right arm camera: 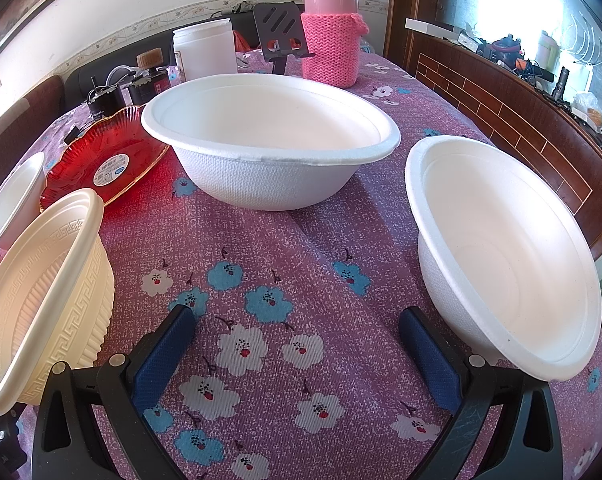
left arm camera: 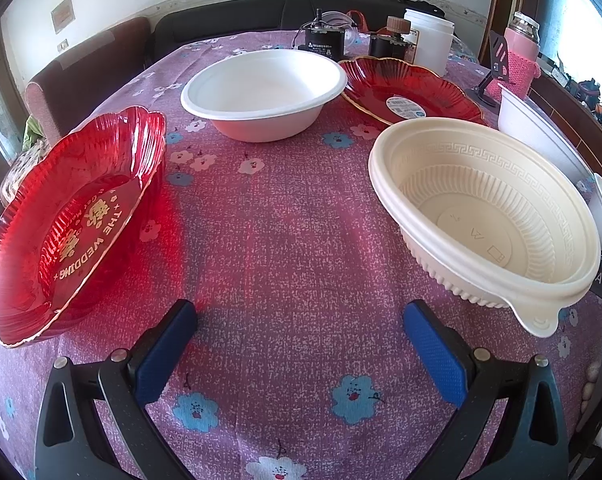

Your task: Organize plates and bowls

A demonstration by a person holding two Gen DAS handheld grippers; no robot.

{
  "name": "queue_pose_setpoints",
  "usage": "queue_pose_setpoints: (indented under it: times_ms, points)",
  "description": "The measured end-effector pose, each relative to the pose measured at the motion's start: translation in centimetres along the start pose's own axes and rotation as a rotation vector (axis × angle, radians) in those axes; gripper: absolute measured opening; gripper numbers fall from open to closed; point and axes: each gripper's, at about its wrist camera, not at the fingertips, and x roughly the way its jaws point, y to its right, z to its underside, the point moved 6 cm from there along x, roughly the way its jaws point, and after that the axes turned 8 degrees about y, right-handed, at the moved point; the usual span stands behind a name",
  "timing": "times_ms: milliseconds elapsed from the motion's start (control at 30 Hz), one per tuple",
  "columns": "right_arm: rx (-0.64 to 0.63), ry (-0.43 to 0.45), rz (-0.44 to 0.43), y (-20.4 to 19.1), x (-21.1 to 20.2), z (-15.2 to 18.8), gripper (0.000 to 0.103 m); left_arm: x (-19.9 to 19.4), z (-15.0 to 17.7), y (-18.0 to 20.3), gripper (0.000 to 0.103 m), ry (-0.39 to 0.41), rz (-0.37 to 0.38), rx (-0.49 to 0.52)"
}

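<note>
A: What fills most of both views?

B: The table, under a purple flowered cloth. All the dishes sit on it.

A: Biggest dishes first?

B: In the left wrist view, a red plate with gold lettering tilts up at the left edge of the frame. A cream ribbed bowl sits at right, a white bowl at upper centre, and a second red plate just beside it at upper right.

A: And the right wrist view?

B: A white bowl at centre, another white bowl at right tilted toward the lens, the cream ribbed bowl again at lower left, and the stickered red plate at upper left.

A: Smaller things?

B: A pink knit-sleeved flask and a white jar along the top of the frame.

A: The tools?

B: The left hand-held gripper has its blue pads spread wide, holding nothing. The right hand-held gripper is likewise apart and empty, over bare cloth.
</note>
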Motion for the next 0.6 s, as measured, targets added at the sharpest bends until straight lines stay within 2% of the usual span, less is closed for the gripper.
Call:
queue_pose_setpoints:
  times_ms: [167,333,433,533,600]
  points:
    - [0.002,0.001,-0.005,0.0,0.0,0.0,0.102,0.0,0.1,0.0,0.103,0.001,-0.003,-0.003]
    - [-0.084,-0.047,-0.123,-0.1,0.0,-0.1,0.102,0.0,0.1,-0.1,0.103,0.002,-0.009,-0.007]
    - [-0.092,-0.08,-0.102,0.2,-1.2,1.1,0.102,0.1,0.0,0.0,0.103,0.002,-0.017,-0.012]
    - [-0.09,-0.073,-0.094,0.1,-2.1,2.1,0.102,-0.3,0.2,-0.1,0.103,-0.02,0.02,-0.003]
    - [-0.078,-0.087,-0.091,0.1,-2.7,2.7,0.102,-1.5,0.5,-0.1,0.09,-0.035,0.094,-0.034]
